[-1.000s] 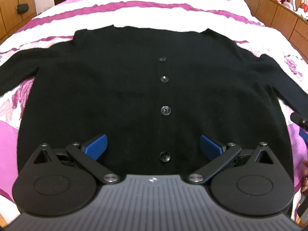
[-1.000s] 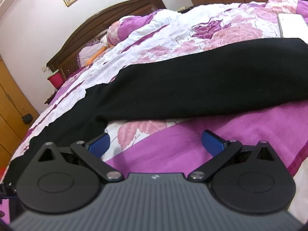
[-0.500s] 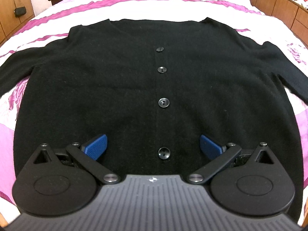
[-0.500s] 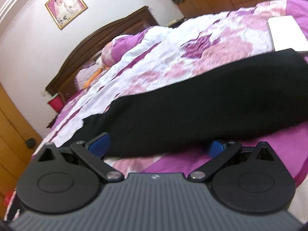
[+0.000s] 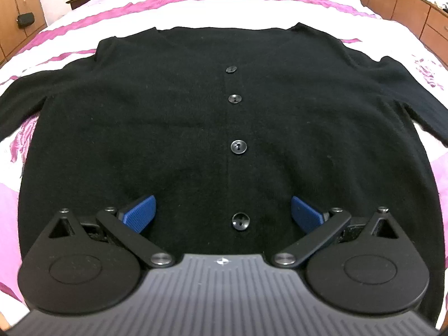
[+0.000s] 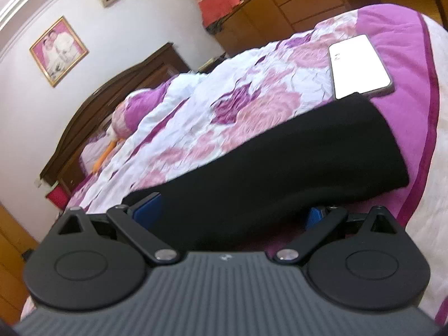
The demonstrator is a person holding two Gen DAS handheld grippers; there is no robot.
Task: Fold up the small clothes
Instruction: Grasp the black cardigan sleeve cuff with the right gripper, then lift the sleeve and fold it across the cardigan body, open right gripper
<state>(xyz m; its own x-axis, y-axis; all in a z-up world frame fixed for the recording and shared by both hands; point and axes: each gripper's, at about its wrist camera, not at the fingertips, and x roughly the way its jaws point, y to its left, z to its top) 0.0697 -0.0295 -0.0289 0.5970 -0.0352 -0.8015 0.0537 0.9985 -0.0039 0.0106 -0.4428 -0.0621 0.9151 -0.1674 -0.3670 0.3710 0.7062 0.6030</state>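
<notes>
A black buttoned cardigan lies flat and spread out on the bed, sleeves out to both sides. My left gripper is open and hovers over the hem, its blue pads either side of the bottom button. In the right wrist view my right gripper is open, with the cardigan's right sleeve lying between its blue pads. The sleeve's cuff end reaches toward the bed's edge.
The bed has a pink and white floral cover. A white phone lies on it just beyond the sleeve cuff. Wooden cabinets stand to the right of the bed and a dark headboard at its far end.
My right gripper has moved forward from the purple cover onto the sleeve, which now sits between its fingers, and it has tilted. My left gripper has shifted slightly forward over the hem.
</notes>
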